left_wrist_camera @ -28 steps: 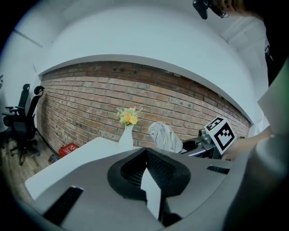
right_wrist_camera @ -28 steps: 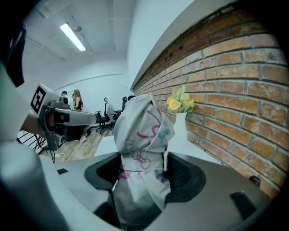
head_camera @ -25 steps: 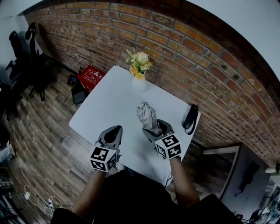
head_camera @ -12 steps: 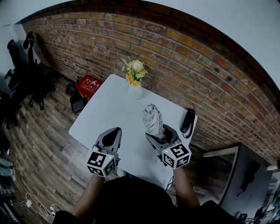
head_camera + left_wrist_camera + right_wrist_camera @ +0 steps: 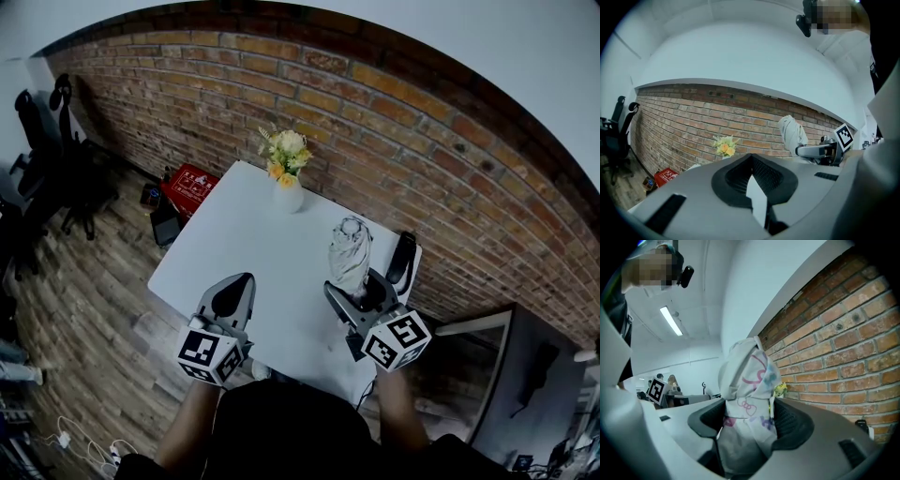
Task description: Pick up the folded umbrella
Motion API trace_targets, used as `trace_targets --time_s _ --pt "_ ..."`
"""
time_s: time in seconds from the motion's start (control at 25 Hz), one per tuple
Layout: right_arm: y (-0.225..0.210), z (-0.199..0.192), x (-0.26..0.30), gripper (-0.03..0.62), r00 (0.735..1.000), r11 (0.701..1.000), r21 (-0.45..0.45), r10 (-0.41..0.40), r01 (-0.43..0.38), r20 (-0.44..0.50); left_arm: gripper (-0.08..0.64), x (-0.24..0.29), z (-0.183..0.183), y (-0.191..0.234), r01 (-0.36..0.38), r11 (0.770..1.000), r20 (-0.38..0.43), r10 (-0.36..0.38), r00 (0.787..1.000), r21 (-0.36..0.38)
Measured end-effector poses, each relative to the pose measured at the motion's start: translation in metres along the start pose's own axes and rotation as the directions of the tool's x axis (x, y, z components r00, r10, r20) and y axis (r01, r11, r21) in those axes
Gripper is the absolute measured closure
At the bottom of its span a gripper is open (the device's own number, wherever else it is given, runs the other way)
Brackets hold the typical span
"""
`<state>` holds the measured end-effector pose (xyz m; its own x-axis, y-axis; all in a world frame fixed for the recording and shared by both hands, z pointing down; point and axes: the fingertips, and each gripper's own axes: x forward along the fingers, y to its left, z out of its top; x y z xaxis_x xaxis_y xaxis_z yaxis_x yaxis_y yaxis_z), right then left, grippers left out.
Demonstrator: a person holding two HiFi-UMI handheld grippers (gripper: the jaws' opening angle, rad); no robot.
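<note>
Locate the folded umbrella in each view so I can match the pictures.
Head view: the folded umbrella is right of centre, standing up out of the right gripper.
Left gripper view: right of centre, upright against the brick wall.
Right gripper view: dead centre, clamped between that gripper's fingers.
Shared landmark: the brick wall behind the umbrella, seen in all three views.

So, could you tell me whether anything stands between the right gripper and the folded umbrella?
Nothing visible does: the right gripper is already shut on the folded umbrella, its jaws pressing the fabric from both sides.
</note>
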<state>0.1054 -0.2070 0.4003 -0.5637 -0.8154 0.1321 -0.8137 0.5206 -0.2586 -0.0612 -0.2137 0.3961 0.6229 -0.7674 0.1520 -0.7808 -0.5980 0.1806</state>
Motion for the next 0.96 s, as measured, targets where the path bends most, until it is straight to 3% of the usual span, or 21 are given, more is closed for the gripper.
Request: trace_targets --time_s 0.28,0.96 --pt "0.004 0.014 -0.01 0.291 0.999 1.0 -0.008 -0.001 0.001 0.046 0.546 -0.007 0.001 0.003 -0.013 1.0 0.007 0.013 1.0 -0.007" --pt "0.007 0.011 -0.011 0.291 0.999 1.0 -0.017 0.018 -0.017 0.044 0.546 -0.01 -0.001 0.0 -0.017 1.0 0.008 0.017 1.0 -0.015"
